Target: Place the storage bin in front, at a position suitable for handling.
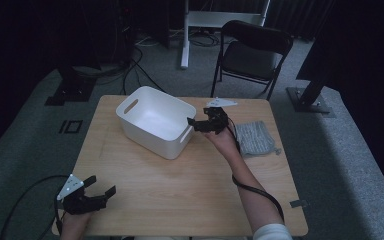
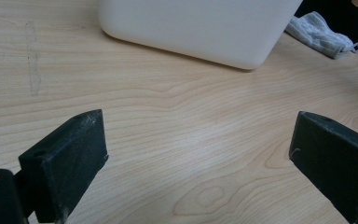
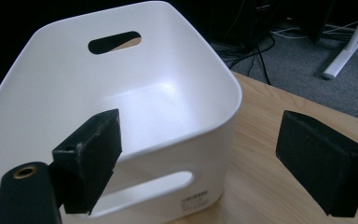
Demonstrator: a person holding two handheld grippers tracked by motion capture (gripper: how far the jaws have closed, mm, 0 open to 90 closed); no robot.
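Bin [image 1: 155,121] is the work in hand: a white tub with slot handles, standing toward the far left of the bench [image 1: 190,190], open side up and, as far as its floor shows, with nothing in it.

Nearest the person, the left claw [image 1: 101,187] hovers at the bench's near left corner, jaws wide apart and holding nothing. It looks parked there, well apart from the bin, probably to keep out of the other hand's way. The left gripper view has bare wood between its jaws and the bin's near wall beyond.

Farther in, the right claw [image 1: 191,123] is at the bin's right-hand end, just by the handle slot, jaws also spread and clamped on nothing. In the right gripper view the bin's rim [image 3: 200,126] runs between the two jaws, one over the inside and one outside the wall, which suggests a grip on that rim is being lined up. Whether either jaw touches the plastic I cannot tell.

Right of the hand lies a grey cloth [image 1: 256,137], near the bench's right edge. Beyond the bench a chair [image 1: 252,52] stands on the floor; the room behind is too dark to read. The label [image 3: 193,200] under the bin's handle is too small to make out.
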